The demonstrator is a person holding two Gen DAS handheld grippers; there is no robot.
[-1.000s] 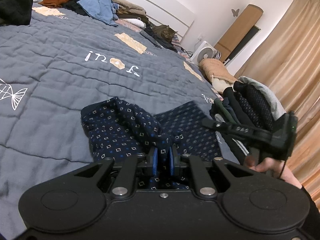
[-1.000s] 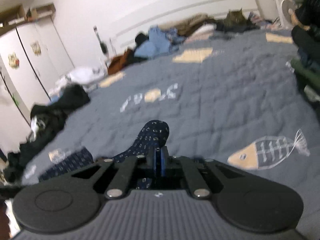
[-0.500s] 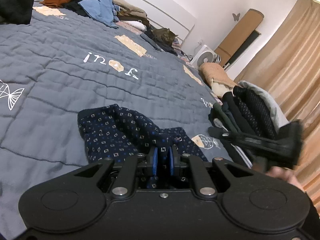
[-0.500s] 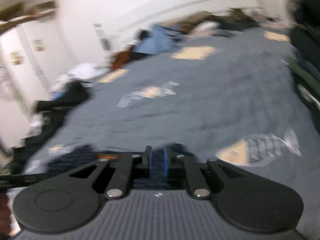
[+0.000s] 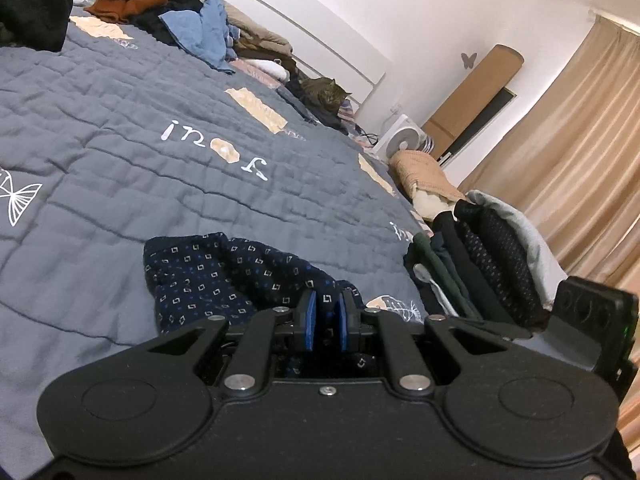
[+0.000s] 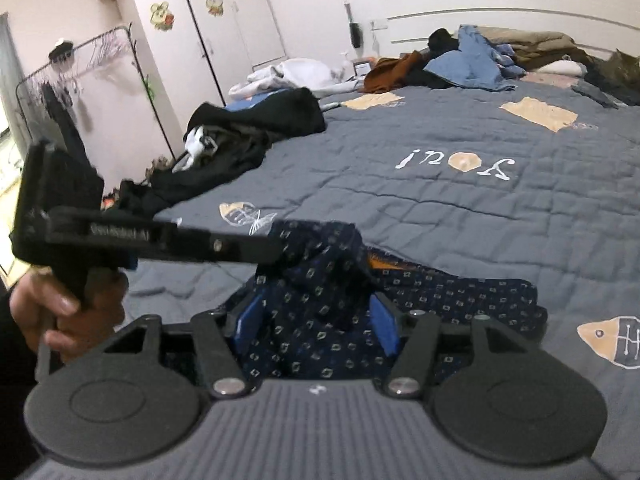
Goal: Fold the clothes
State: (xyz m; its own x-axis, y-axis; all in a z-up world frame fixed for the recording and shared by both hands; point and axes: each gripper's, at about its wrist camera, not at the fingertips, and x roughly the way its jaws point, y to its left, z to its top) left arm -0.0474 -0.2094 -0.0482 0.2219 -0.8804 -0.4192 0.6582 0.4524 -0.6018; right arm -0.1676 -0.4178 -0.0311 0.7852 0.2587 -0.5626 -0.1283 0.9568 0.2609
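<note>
grey quilt point(image 5: 120, 128), patterned shorts point(image 5: 200, 276) in left claw point(image 5: 327, 312)

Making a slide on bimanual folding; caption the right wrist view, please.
Right gripper open around navy patterned garment on grey quilt; left gripper pinches its edge.

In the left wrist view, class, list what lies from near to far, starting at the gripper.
Left gripper → navy patterned garment → white lettering on the grey quilt → tabby cat → white headboard.
</note>
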